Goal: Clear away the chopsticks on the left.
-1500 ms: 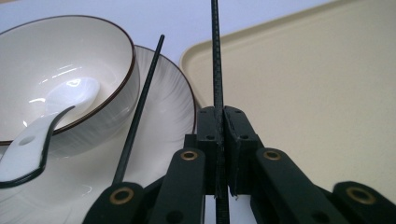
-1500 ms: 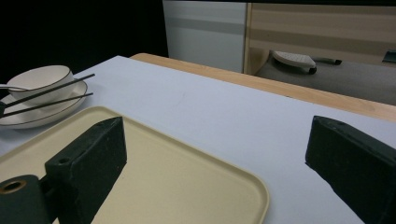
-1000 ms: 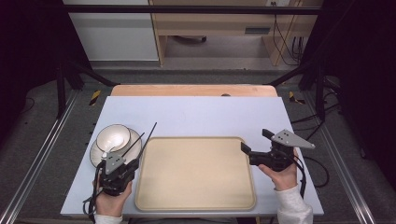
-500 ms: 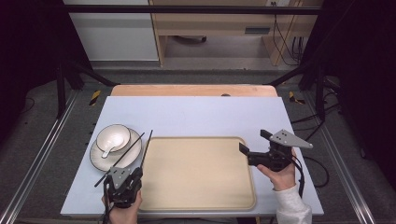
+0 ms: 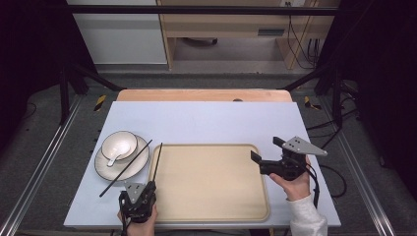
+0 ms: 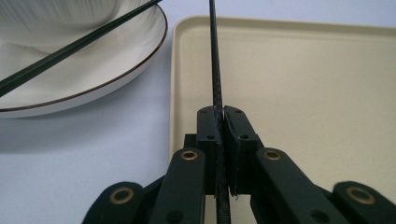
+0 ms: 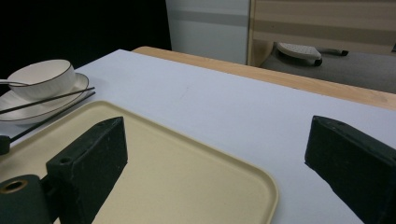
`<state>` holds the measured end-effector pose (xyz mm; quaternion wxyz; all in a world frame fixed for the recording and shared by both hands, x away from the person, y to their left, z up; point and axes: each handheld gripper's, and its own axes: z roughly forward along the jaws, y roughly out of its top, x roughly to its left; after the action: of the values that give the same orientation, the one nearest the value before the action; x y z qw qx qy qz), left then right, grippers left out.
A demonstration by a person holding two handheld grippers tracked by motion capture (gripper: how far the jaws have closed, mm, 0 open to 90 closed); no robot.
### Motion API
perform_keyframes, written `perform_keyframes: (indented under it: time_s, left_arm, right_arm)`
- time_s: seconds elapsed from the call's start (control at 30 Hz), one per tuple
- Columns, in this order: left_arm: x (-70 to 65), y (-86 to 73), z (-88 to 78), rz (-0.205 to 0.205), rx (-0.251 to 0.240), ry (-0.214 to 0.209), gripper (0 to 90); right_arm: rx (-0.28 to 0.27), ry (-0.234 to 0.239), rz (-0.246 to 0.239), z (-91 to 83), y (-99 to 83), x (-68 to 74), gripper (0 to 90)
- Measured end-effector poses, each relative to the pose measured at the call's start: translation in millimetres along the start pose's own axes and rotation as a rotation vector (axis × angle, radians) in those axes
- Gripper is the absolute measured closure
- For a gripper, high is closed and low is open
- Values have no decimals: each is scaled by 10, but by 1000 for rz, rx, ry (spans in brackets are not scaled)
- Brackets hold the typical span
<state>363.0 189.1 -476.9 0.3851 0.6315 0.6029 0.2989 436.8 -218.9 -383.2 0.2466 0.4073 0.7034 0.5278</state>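
Observation:
My left gripper [image 5: 149, 188] [image 6: 223, 114] is at the table's front left, shut on the near end of a thin black chopstick [image 5: 157, 162] [image 6: 216, 60]. That chopstick points away along the left edge of the beige tray [image 5: 211, 182] [image 6: 303, 84]. A second black chopstick [image 5: 125, 168] [image 6: 70, 46] lies slanted across the rim of the white plate [image 5: 105, 169] [image 6: 93, 79]. On the plate stands a white bowl [image 5: 119, 142] [image 7: 42, 77] with a spoon in it. My right gripper [image 5: 265, 148] [image 7: 217, 128] hovers open over the tray's right edge, nothing between its jaws.
The tray [image 7: 187, 186] is bare and takes up the middle of the pale blue tabletop [image 5: 206, 123]. A wooden strip [image 5: 201, 95] runs along the far edge. Dark frame rails stand on both sides, and a cable trails from the right gripper.
My left gripper has drawn back toward the front edge and sunk lower, taking its chopstick along. The other chopstick now lies across the plate rim. The right gripper has stayed put.

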Motion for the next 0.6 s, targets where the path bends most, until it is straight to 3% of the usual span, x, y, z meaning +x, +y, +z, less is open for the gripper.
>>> perform_keyframes:
  time_s: [0.6]
  left_arm:
    - [-10, -69, 143, 12, 54, 3, 810]
  right_arm:
    - [7, -1, 0, 3, -5, 3, 60]
